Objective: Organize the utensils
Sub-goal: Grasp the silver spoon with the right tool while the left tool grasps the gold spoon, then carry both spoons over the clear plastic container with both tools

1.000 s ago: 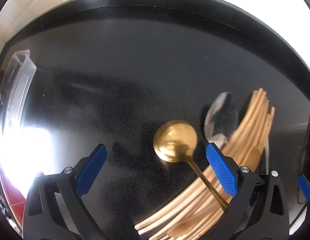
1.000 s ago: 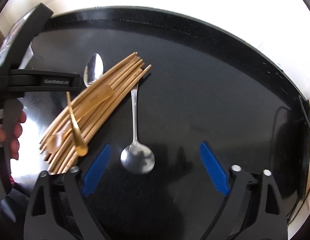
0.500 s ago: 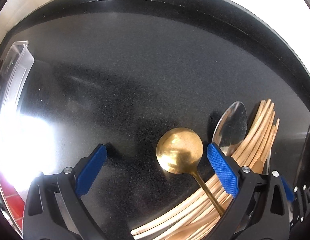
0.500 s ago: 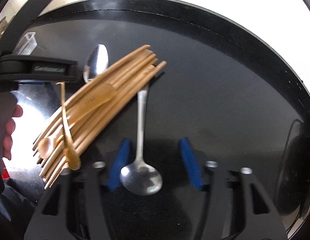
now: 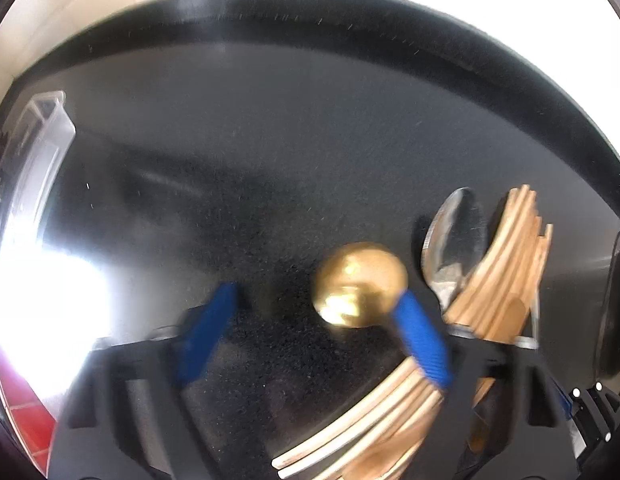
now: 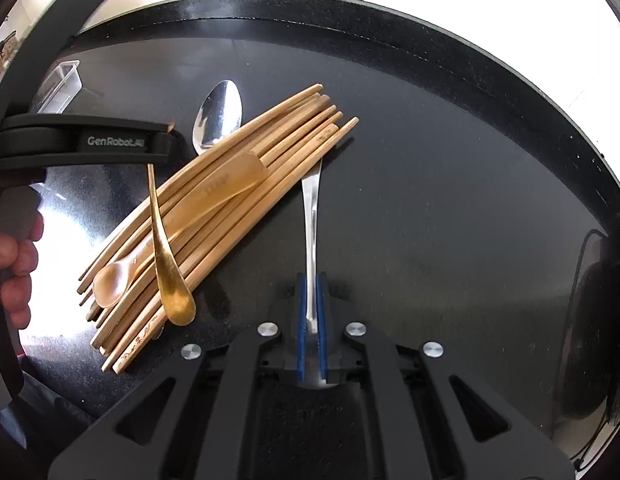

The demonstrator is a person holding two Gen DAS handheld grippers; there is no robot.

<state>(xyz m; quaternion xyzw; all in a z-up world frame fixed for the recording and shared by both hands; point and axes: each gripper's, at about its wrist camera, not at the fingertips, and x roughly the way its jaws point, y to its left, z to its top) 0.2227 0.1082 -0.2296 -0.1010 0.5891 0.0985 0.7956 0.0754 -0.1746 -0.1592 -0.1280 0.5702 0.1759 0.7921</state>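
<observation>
A heap of wooden chopsticks (image 6: 213, 208) lies on the black table with a wooden spoon (image 6: 109, 280) on top. A gold spoon (image 6: 165, 256) leans across the heap, its bowl (image 5: 358, 284) between the blue pads of my left gripper (image 5: 322, 344), which is partly closed and blurred. A silver spoon (image 6: 217, 114) lies under the far side of the heap. My right gripper (image 6: 310, 332) is shut on the handle of a silver round-bowl spoon (image 6: 312, 216), whose handle end sits under the chopstick tips.
A clear plastic container (image 5: 33, 160) stands at the left edge of the table, also seen in the right wrist view (image 6: 59, 84). A dark round object (image 6: 598, 320) sits at the right edge. The table's raised black rim (image 6: 350, 12) runs along the back.
My right gripper has moved forward and closed on the silver round-bowl spoon's handle. My left gripper's pads have come closer together around the gold spoon's bowl.
</observation>
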